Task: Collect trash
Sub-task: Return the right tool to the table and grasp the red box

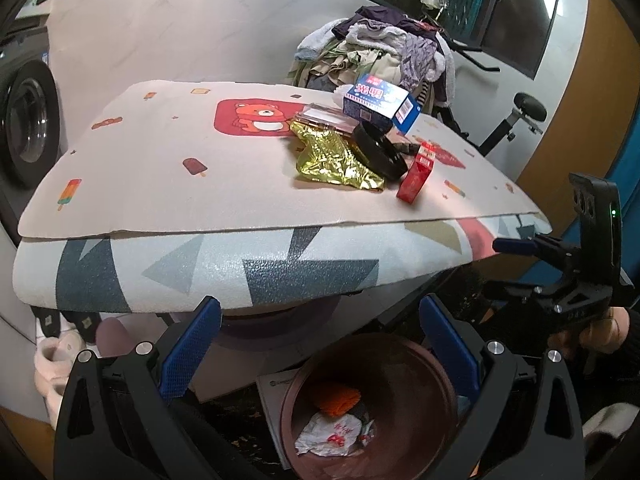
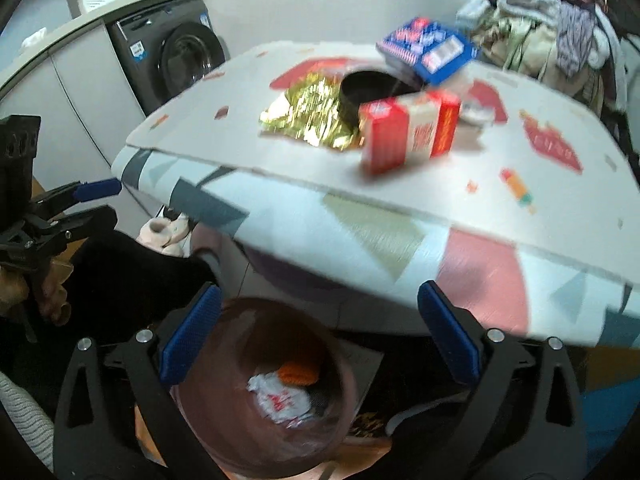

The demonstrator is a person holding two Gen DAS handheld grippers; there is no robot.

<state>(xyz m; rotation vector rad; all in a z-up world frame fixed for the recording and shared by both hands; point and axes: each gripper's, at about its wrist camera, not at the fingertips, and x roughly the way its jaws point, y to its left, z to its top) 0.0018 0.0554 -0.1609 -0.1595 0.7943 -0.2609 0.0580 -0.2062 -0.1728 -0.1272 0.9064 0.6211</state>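
Trash lies on the patterned table (image 1: 160,168): a crumpled gold foil wrapper (image 1: 334,158), a black round tub (image 1: 380,150), a red carton (image 1: 416,176) and a blue box (image 1: 380,102). They also show in the right wrist view: foil (image 2: 308,116), tub (image 2: 366,90), red carton (image 2: 408,132), blue box (image 2: 426,50). A brown bin (image 1: 400,368) stands below the table's front edge, holding a white wrapper (image 1: 332,434) and an orange piece (image 1: 336,398); it also shows in the right wrist view (image 2: 240,420). My left gripper (image 1: 320,348) and right gripper (image 2: 320,340) are open and empty above the bin.
A pile of clothes (image 1: 380,52) sits behind the table. A washing machine (image 2: 176,60) stands at the left. An exercise bike (image 1: 516,116) is at the right. Slippers (image 1: 56,360) lie on the floor under the table. A flat box (image 1: 272,396) lies beside the bin.
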